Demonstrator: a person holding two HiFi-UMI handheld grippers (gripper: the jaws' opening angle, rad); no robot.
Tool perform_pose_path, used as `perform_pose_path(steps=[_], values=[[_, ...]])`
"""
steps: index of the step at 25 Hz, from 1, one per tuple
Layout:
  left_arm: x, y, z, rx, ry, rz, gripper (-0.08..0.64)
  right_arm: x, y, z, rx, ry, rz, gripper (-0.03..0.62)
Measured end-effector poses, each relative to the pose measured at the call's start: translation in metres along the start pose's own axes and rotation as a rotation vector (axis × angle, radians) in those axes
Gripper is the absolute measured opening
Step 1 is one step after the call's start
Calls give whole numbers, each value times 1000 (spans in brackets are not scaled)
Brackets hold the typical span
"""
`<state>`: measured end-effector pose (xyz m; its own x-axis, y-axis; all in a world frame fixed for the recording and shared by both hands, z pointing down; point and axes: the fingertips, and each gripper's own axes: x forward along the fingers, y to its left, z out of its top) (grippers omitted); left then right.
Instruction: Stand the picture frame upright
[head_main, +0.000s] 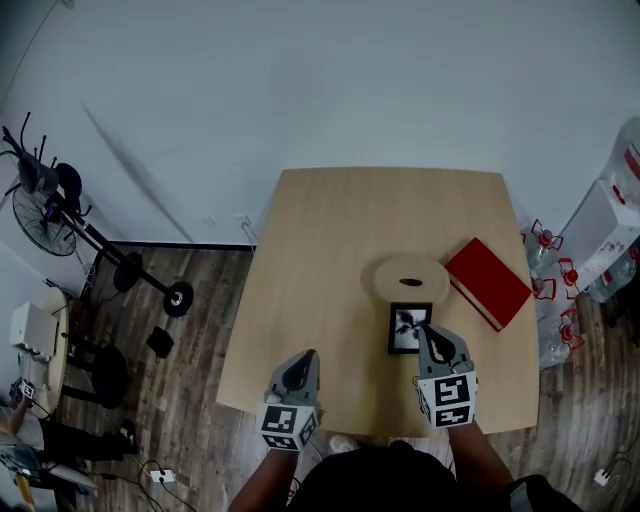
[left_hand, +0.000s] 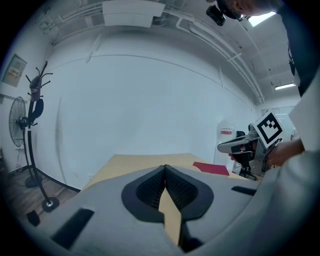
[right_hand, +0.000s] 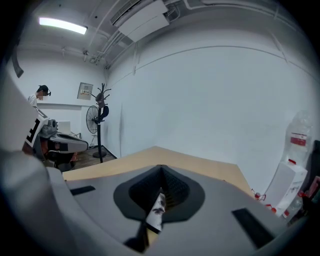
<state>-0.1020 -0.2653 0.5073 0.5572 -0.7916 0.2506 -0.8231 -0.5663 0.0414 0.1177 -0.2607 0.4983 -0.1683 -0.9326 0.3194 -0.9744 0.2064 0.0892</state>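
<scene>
Picture frame (head_main: 410, 328) is seen lying flat and face up on the wooden table (head_main: 330, 250), its long side running away from the person. Its far edge sits just beside the near rim of a round wooden disc (head_main: 411, 278); whether the two touch cannot be told. A red book (head_main: 487, 281) lies to the right of the disc, angled, close to the table's right edge.

Right gripper (head_main: 430, 333) is held over the frame's right side, its tip overlapping that edge in the head view. Its jaws are clenched tip to tip, and a strip of the frame (right_hand: 157, 212) is glimpsed through the slit below them. No grip on the frame is made out.

Left gripper (head_main: 307, 356) is held over bare tabletop, left of the frame and well apart from it. Its jaws are likewise pressed together with nothing between them; only table surface shows through the slit.

A standing fan (head_main: 40, 222) is noted on the floor at far left.
</scene>
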Motion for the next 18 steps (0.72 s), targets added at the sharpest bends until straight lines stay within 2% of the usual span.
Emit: perform_pose_path(steps=[18], values=[[9, -15, -4, 27, 15, -19, 0, -6, -19, -6, 14, 1, -22, 9]])
